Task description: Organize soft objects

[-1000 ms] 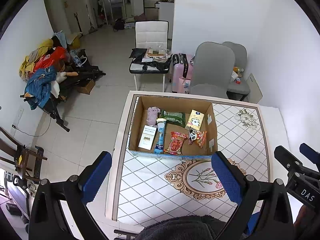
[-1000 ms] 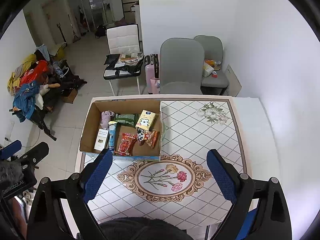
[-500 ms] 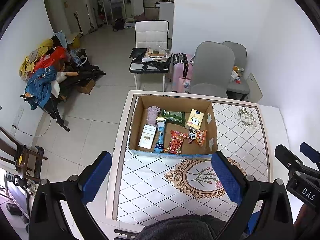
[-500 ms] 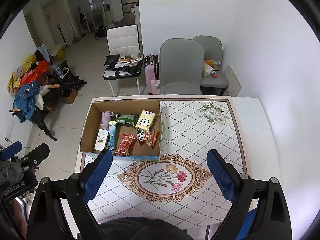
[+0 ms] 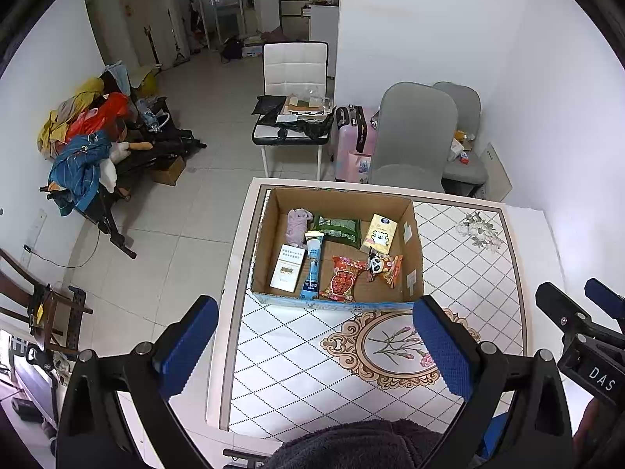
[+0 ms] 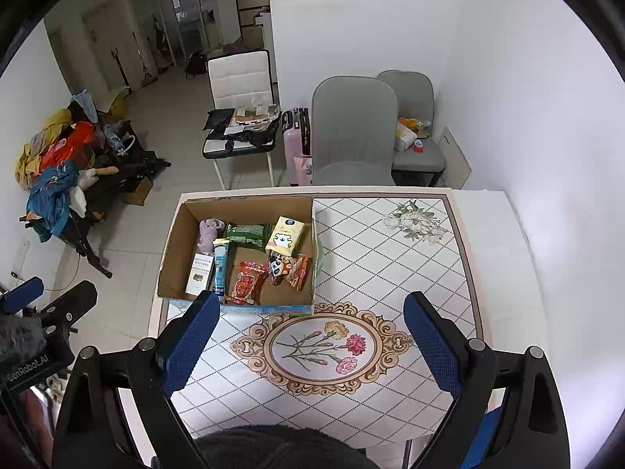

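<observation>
A cardboard box (image 5: 414,234) (image 6: 172,246) stands on the patterned table. It holds a pale purple plush (image 5: 297,223) (image 6: 209,228), a green packet (image 5: 339,228) (image 6: 248,234), a yellow tissue pack (image 5: 379,233) (image 6: 285,235), a white box (image 5: 288,272) (image 6: 199,273), a blue tube (image 5: 313,262) (image 6: 220,269), a red snack bag (image 5: 343,282) (image 6: 245,283) and a panda snack bag (image 5: 384,267) (image 6: 289,267). My left gripper (image 5: 315,346) is open and empty, high above the table's near side. My right gripper (image 6: 310,344) is open and empty, above the flower medallion.
The table (image 6: 410,273) has a floor drop on its left edge. Two grey chairs (image 6: 353,129) and a white chair (image 6: 240,117) with clutter stand behind it. A pink suitcase (image 5: 353,144) leans there. A clothes pile (image 5: 82,148) lies at the left wall.
</observation>
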Tool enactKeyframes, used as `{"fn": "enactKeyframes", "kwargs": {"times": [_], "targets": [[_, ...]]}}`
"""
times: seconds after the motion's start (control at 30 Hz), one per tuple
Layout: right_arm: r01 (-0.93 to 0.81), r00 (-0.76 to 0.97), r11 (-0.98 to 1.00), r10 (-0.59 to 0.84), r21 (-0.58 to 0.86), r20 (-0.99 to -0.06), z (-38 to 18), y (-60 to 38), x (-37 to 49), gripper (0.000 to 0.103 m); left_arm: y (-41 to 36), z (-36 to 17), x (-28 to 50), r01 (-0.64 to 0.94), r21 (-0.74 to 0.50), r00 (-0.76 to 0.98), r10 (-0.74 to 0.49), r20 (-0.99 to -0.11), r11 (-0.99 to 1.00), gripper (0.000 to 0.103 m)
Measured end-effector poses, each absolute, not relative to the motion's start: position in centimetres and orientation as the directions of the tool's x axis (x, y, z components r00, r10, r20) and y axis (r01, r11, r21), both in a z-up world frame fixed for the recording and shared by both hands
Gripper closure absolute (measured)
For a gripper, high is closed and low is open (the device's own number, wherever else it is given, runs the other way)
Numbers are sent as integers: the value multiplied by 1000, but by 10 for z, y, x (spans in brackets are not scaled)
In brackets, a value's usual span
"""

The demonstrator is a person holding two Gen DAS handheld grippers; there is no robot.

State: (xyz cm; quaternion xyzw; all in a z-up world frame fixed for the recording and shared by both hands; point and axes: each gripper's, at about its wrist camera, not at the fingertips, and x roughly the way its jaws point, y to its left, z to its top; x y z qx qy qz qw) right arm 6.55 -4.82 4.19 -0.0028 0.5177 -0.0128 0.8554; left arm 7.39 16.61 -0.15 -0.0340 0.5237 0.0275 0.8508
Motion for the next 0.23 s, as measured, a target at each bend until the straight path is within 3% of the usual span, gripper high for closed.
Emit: {"fn": "enactKeyframes", "kwargs": {"times": [0.23], "targets": [[19, 465, 1000, -25, -18, -885, 42, -47, 64, 6, 165, 3, 75, -70, -21, 454, 13, -891, 997, 1]]}}
